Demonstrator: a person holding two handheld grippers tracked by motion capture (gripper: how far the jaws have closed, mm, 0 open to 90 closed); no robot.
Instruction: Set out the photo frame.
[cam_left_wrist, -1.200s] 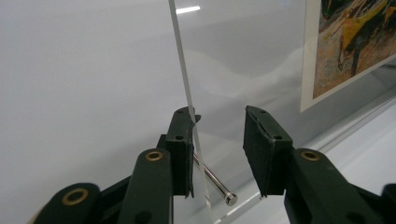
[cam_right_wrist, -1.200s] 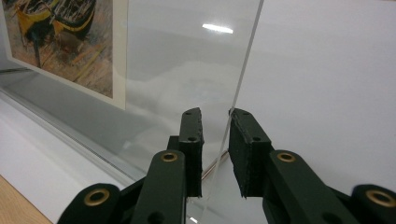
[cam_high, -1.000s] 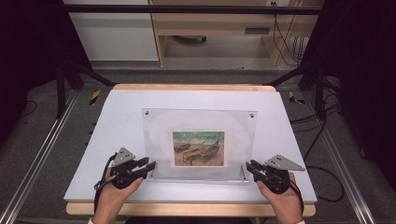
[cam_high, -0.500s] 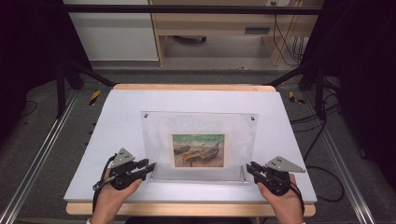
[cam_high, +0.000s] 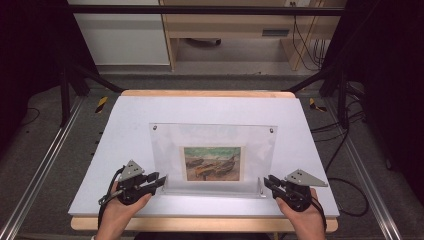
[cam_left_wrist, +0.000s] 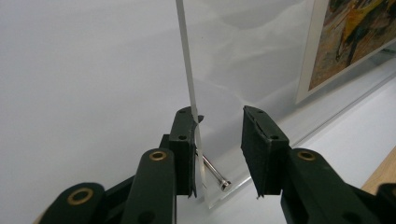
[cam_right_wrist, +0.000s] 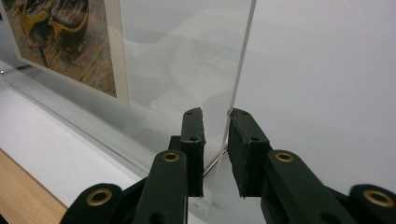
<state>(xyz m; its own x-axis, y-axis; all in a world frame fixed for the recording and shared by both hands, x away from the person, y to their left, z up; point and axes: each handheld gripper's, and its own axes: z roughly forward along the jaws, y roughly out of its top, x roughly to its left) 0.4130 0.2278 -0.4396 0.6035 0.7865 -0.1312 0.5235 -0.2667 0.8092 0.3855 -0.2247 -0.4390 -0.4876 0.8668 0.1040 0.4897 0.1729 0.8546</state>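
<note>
While the acrylic frame (cam_high: 212, 157) stands upright, both grippers' fingers (cam_left_wrist: 183, 140) (cam_right_wrist: 245, 144) straddle its lower corners, unclamped.

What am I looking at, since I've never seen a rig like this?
No robot: a person holds two-jaw tools, the left gripper and right gripper. The high view looks down from above the table; the two gripper views come from cameras riding on each tool, looking along its black jaws. On the table stands a clear acrylic frame with a small painting inside. Each gripper straddles a side edge of the frame; the left's jaws are not closed on it, the right's grip is unclear.
</note>
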